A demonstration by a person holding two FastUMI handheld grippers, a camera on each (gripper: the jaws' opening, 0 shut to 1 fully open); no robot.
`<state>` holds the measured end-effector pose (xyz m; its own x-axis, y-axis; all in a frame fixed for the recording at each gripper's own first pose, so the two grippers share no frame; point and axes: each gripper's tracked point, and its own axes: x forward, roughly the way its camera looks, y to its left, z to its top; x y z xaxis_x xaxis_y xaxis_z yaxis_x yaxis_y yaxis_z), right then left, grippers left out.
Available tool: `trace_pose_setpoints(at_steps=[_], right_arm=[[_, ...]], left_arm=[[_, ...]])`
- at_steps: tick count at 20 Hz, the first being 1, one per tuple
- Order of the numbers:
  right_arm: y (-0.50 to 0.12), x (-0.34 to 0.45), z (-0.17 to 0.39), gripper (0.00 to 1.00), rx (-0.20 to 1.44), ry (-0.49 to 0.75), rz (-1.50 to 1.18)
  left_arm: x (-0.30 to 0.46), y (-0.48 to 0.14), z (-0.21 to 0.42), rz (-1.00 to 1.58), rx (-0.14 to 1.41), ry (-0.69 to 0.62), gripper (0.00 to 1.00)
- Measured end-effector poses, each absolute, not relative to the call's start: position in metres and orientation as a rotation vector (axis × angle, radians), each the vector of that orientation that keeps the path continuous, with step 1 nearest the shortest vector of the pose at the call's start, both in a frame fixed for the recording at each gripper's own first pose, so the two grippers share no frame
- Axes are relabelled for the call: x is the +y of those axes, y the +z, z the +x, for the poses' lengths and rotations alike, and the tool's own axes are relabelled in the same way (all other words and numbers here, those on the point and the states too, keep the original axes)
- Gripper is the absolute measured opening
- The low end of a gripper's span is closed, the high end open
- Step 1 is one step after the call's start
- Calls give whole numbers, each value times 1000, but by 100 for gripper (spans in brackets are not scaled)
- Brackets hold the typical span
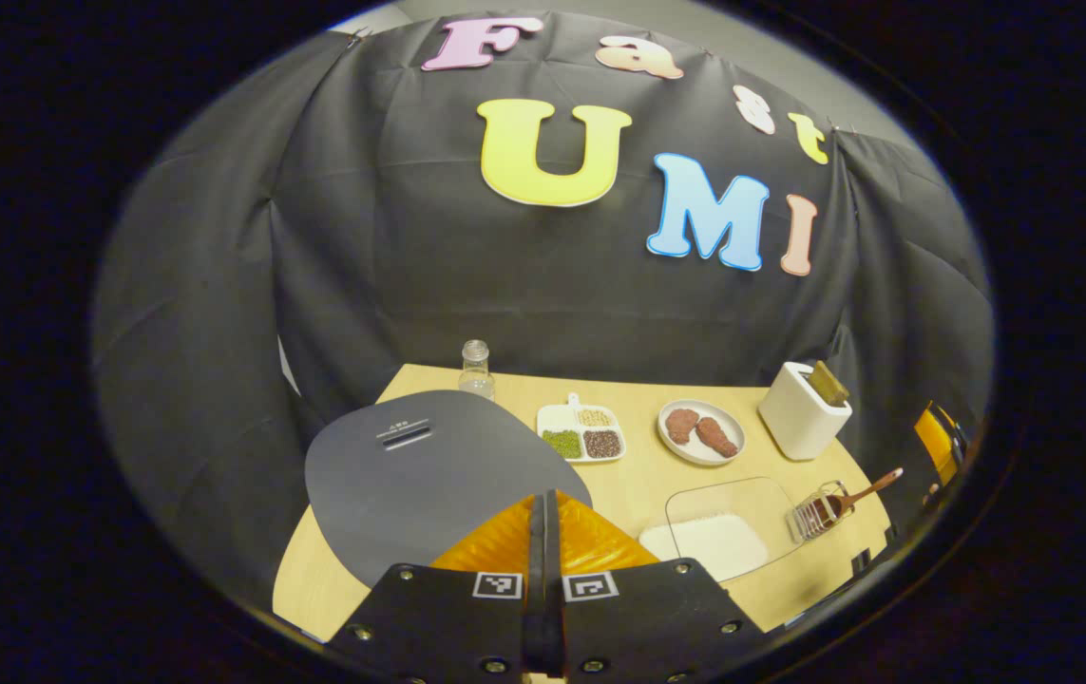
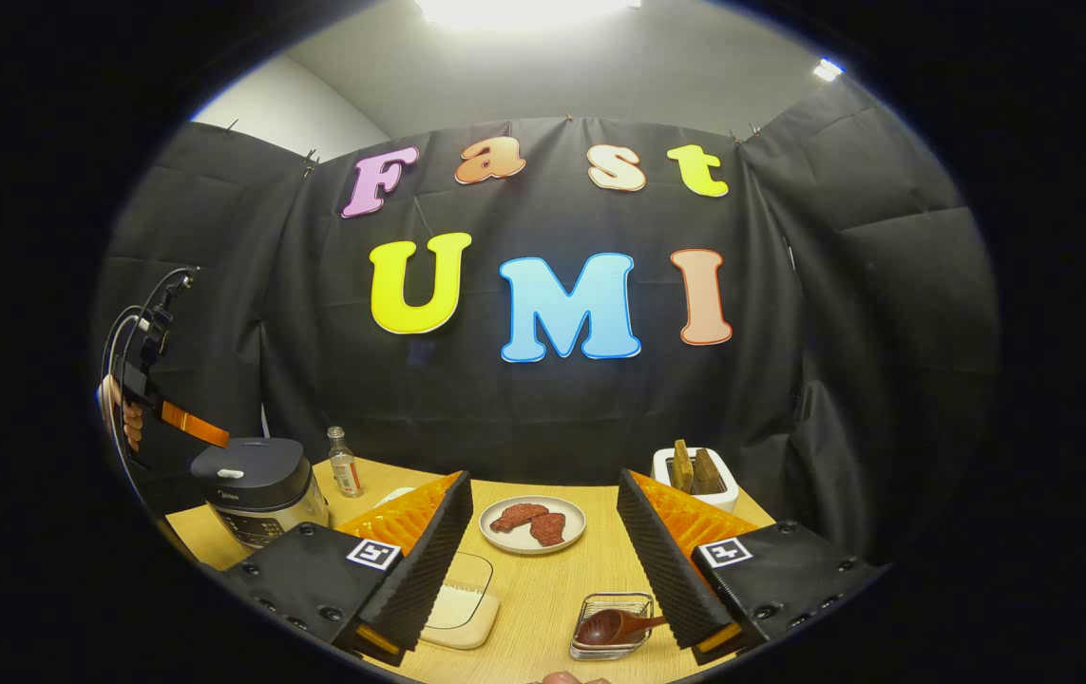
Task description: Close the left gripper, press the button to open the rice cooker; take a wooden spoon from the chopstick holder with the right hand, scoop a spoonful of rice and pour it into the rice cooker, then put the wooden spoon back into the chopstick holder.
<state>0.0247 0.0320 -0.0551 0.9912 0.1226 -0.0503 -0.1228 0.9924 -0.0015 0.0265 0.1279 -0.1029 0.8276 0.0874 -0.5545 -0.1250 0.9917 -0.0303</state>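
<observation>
My left gripper (image 1: 543, 532) is closed, fingers pressed flat together w/ nothing between them, poised over the rice cooker (image 1: 428, 475), whose lid is down; seen from the right gripper view it hangs just above the cooker's (image 2: 257, 484) white button (image 2: 230, 473), not touching. My right gripper (image 2: 543, 560) is wide open & empty above the surface (image 2: 543, 589). The wooden spoon (image 2: 614, 625) lies in the wire chopstick holder (image 2: 611, 627) just below it, bowl end inside; the clear dish of rice (image 2: 457, 608) sits by my left finger. Risks, as I judge: closed tips could land off the button & skid on the smooth lid, so no latch release; the lid may pop up into the gripper if I hover too close. Later, the light holder could tip or slide when I pull the spoon.
</observation>
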Motion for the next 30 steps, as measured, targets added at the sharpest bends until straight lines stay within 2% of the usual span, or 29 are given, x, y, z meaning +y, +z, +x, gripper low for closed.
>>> trace_pose_setpoints(at_steps=[5, 12, 18, 19, 20, 23, 24, 25, 26, 27, 29, 30], right_arm=[[-62, 3, 29, 98, 48, 69, 0], [-63, -7, 31, 98, 48, 43, 6], [-64, -7, 33, 98, 25, 40, 0], [-64, -8, 34, 93, 26, 39, 3], [-65, -9, 35, 98, 27, 36, 4], [-72, -8, 36, 98, 38, 36, 3], [-74, -7, 36, 93, 40, 38, 3], [-75, -6, 36, 93, 43, 41, 3], [-77, -5, 36, 98, 46, 43, 4], [-78, -4, 36, 93, 50, 46, 4], [-77, -2, 35, 92, 51, 49, 2], [-76, -1, 35, 98, 48, 50, 1]], left_arm=[[148, -138, 21, -61, 646, 171, 1], [151, -149, 21, -18, 646, 189, 1], [148, -160, 14, 8, 665, 164, 1], [148, -161, 15, 12, 670, 158, 2], [147, -162, 15, 9, 677, 155, 2], [146, -165, 17, 2, 667, 144, 2], [146, -165, 17, 1, 670, 140, 2], [146, -166, 16, 1, 670, 139, 2], [146, -166, 15, 7, 673, 136, 2], [145, -170, 12, 9, 701, 137, 2], [145, -170, 15, 26, 690, 135, 2], [144, -168, 15, 37, 678, 132, 2]])
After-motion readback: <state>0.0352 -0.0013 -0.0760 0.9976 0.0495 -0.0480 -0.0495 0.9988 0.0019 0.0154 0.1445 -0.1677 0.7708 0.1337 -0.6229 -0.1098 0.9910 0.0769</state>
